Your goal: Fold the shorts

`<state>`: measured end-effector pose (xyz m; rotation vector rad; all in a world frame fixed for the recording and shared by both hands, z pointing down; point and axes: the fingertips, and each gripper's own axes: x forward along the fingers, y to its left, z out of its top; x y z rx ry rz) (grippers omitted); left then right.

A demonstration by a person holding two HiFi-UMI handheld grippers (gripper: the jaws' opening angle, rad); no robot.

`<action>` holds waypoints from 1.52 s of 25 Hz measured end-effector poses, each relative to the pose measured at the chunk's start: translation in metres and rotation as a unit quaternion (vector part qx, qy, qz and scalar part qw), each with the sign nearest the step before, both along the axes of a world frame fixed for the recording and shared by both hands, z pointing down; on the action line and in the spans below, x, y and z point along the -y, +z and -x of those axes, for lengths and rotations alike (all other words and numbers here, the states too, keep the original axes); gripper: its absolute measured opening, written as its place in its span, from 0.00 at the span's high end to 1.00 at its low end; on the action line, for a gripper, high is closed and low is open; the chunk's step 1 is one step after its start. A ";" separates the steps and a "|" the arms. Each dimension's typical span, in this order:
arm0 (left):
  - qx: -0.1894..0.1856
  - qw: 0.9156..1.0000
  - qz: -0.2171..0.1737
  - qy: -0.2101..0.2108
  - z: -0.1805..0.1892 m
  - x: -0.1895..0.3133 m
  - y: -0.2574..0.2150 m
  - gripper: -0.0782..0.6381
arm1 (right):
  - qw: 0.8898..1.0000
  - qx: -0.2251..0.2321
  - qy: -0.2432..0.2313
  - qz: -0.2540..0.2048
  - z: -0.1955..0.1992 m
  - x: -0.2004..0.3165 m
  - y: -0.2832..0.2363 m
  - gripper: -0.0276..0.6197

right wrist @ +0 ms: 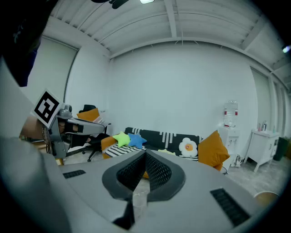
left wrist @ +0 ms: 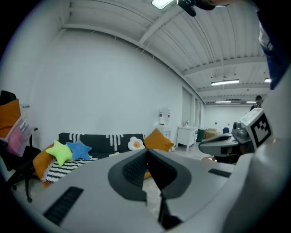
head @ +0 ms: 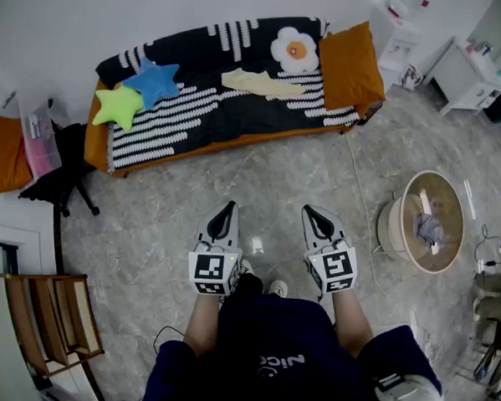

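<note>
While pale yellow cloth shorts (head: 263, 83) lie on the black-and-white striped sofa (head: 187, 115), we hold the grey left gripper (head: 227, 208) and grey right gripper (head: 310, 210) with jaws together, empty.

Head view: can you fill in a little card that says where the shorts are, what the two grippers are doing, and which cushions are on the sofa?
shorts: pale yellow, lying on the sofa seat, nothing touching them
left gripper: shut, empty, over the floor, apart from the sofa
right gripper: shut, empty, beside the left one
cushions: green star, blue star, flower, orange
folding: not started
</note>
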<state>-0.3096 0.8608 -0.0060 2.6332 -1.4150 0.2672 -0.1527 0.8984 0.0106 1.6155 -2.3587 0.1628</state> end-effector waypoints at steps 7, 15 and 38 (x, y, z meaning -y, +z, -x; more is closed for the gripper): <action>-0.005 1.000 0.002 -0.001 -0.009 -0.044 0.003 0.89 | 1.000 0.009 0.006 0.007 -0.013 -0.043 0.005 0.94; -0.038 0.999 0.012 0.031 -0.015 -0.062 0.003 0.49 | 0.998 0.053 0.016 0.010 -0.022 -0.051 0.008 0.54; -0.036 0.995 0.016 0.091 0.018 0.037 0.009 0.38 | 0.997 0.022 0.080 -0.009 -0.001 0.031 0.008 0.38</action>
